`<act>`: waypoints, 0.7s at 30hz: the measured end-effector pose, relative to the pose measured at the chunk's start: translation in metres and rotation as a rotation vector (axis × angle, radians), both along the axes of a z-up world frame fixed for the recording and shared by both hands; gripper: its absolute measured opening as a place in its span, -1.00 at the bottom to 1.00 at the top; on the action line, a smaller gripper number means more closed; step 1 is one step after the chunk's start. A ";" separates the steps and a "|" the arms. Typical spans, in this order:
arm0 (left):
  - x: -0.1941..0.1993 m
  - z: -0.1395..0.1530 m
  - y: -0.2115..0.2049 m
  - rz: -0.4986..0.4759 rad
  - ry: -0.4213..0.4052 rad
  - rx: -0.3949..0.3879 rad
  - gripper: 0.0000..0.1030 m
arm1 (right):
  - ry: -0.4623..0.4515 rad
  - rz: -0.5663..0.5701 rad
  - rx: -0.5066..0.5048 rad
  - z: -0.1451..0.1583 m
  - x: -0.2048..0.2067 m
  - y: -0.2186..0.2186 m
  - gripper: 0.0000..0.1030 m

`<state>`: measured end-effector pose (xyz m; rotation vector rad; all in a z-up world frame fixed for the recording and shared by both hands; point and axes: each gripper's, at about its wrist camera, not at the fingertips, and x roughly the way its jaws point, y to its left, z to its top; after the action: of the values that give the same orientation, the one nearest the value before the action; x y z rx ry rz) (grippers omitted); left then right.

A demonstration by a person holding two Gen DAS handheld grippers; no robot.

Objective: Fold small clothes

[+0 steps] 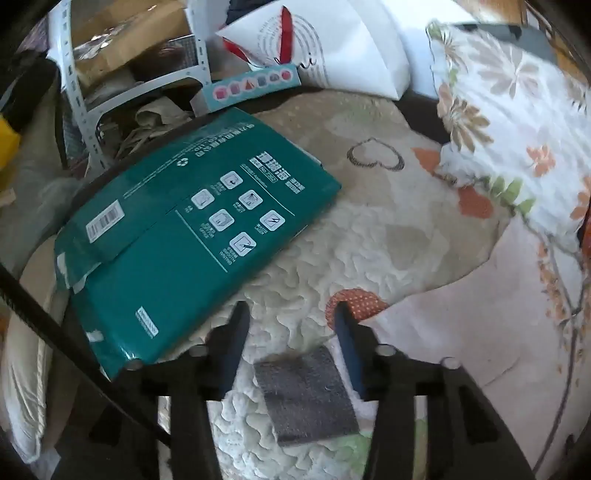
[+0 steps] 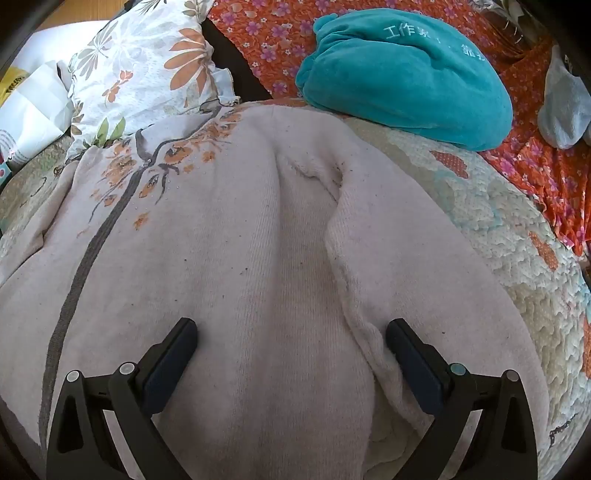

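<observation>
My right gripper [image 2: 291, 339] hangs spread over the pink sweater's [image 2: 229, 240] raised fold; pinching there risks bunching both layers; left gripper [image 1: 291, 325], also spread, holds nothing near the quilt's [image 1: 332, 240] edge.

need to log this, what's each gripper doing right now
Left gripper: open, holding nothing, over the quilt.
Right gripper: open, holding nothing, over the pink garment.

Cluttered bed, daylight.
Quilted bedspread [image 1: 369, 236] with heart patches; floral pillow [image 1: 517, 122]; orange flowered sheet [image 2: 535, 166]; white metal shelf rack [image 1: 79, 92] alongside, possibly holding cardboard boxes; wood floor [image 2: 70, 13] at corner.
</observation>
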<state>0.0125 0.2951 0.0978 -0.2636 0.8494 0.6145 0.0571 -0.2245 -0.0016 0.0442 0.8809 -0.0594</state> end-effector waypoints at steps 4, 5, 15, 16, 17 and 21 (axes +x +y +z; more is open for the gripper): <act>-0.017 0.002 -0.041 -0.090 -0.018 0.000 0.19 | 0.001 0.000 0.002 0.000 0.000 0.001 1.00; -0.019 0.002 -0.053 -0.120 -0.022 0.014 0.34 | 0.001 0.000 0.002 0.000 0.000 0.001 1.00; 0.027 -0.057 -0.035 -0.225 0.113 -0.001 0.51 | -0.001 0.001 0.001 0.000 -0.002 0.003 1.00; 0.029 -0.065 -0.026 -0.217 0.122 -0.018 0.51 | 0.000 0.001 0.000 0.000 -0.002 0.003 1.00; 0.031 -0.071 -0.018 -0.216 0.130 -0.041 0.51 | -0.001 0.001 -0.001 0.000 -0.002 0.003 1.00; 0.029 -0.084 -0.008 -0.265 0.103 -0.200 0.19 | -0.001 0.000 -0.003 0.000 -0.003 0.003 1.00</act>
<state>0.0412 0.2866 0.0138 -0.2967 1.0277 0.2978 0.0543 -0.2219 -0.0013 0.0408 0.8801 -0.0605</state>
